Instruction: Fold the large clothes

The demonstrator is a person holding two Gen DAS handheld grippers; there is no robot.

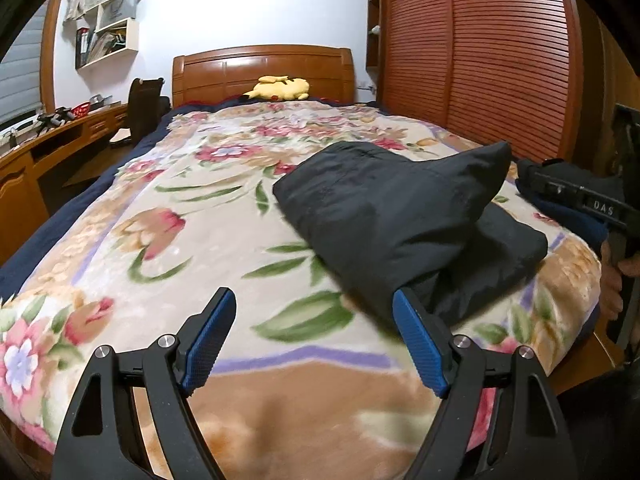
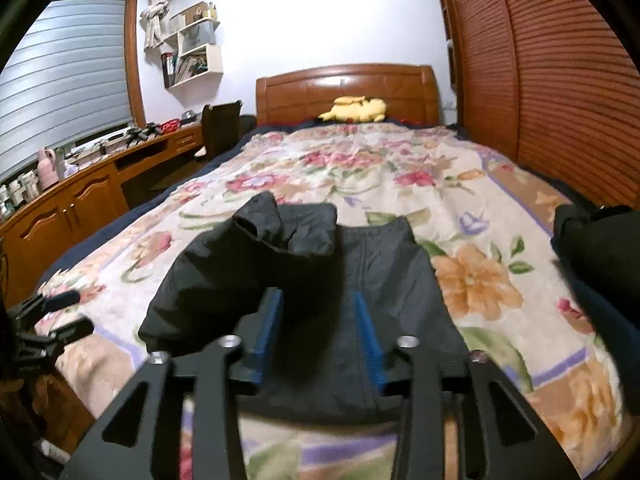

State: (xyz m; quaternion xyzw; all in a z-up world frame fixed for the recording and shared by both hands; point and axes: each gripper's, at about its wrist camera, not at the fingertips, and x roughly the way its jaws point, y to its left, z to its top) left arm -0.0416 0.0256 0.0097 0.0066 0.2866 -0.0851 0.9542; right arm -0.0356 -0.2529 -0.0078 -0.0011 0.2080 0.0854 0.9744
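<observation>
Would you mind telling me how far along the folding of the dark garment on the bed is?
Mostly done: the dark garment lies in a compact bundle on the floral blanket. In hand: nothing. The left gripper is open beside it; the right gripper is open with cloth between its pads. Left: one raised flap looks unflattened.

Left hand-held gripper (image 1: pixel 314 338) jaws wide apart, empty, over floral blanket (image 1: pixel 168 240); folded black garment (image 1: pixel 400 216) just beside right pad (image 1: pixel 420 344).
</observation>
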